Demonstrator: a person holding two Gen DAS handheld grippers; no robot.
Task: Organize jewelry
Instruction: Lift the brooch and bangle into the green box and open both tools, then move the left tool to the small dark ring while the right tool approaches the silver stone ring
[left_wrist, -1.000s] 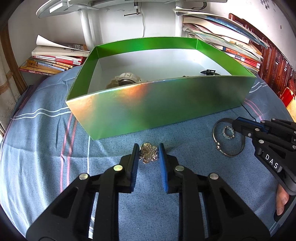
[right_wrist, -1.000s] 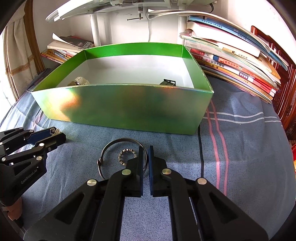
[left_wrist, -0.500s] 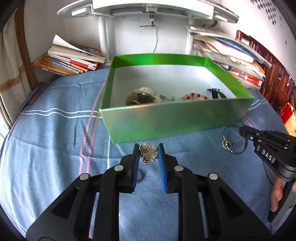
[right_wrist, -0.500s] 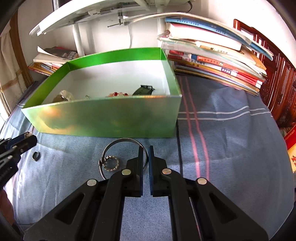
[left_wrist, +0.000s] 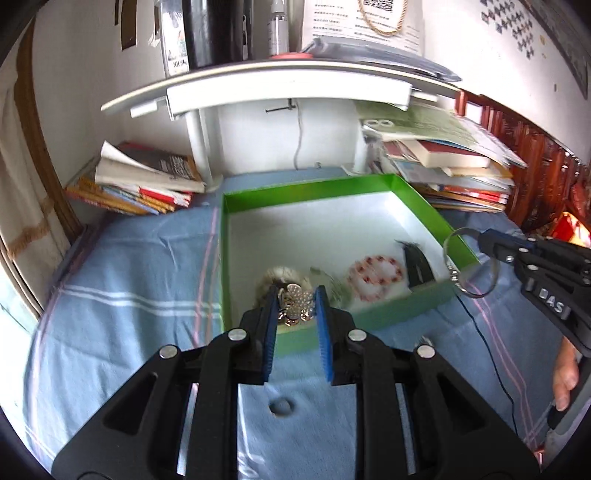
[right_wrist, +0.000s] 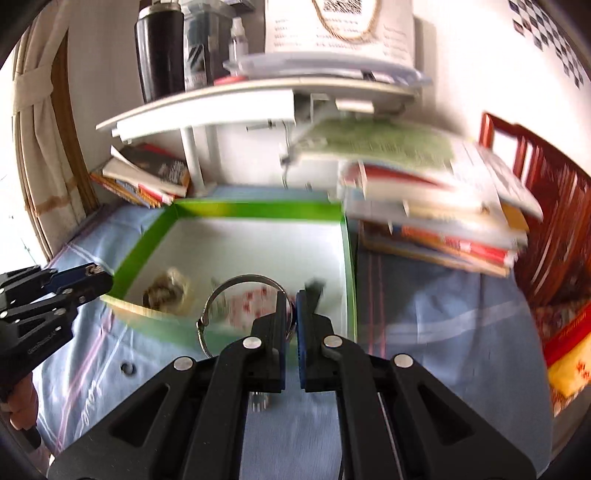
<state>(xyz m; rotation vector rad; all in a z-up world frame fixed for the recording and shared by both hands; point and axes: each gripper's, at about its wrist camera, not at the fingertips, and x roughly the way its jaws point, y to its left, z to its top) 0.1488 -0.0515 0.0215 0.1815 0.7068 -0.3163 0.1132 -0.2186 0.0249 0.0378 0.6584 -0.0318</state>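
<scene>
My left gripper (left_wrist: 295, 308) is shut on a sparkly flower brooch (left_wrist: 295, 308) and holds it in the air over the near wall of the green box (left_wrist: 332, 188). My right gripper (right_wrist: 291, 314) is shut on a thin silver bangle (right_wrist: 236, 286), lifted above the box's right front corner; it also shows in the left wrist view (left_wrist: 452, 266). Inside the box lie a red bead bracelet (left_wrist: 375, 273), a pale lumpy piece (left_wrist: 280, 277) and a dark item (left_wrist: 415, 264). A small ring (left_wrist: 282, 406) lies on the blue cloth in front of the box.
Book stacks stand left (left_wrist: 144, 184) and right (left_wrist: 443, 162) of the box. A white desk shelf (left_wrist: 288, 88) hangs over the back. A red wooden chair (right_wrist: 546, 206) is at the right. A small silver piece (right_wrist: 258, 400) lies on the cloth under my right gripper.
Both grippers have risen from the cloth with their pieces and moved forward over the box. The small ring stays on the cloth.
</scene>
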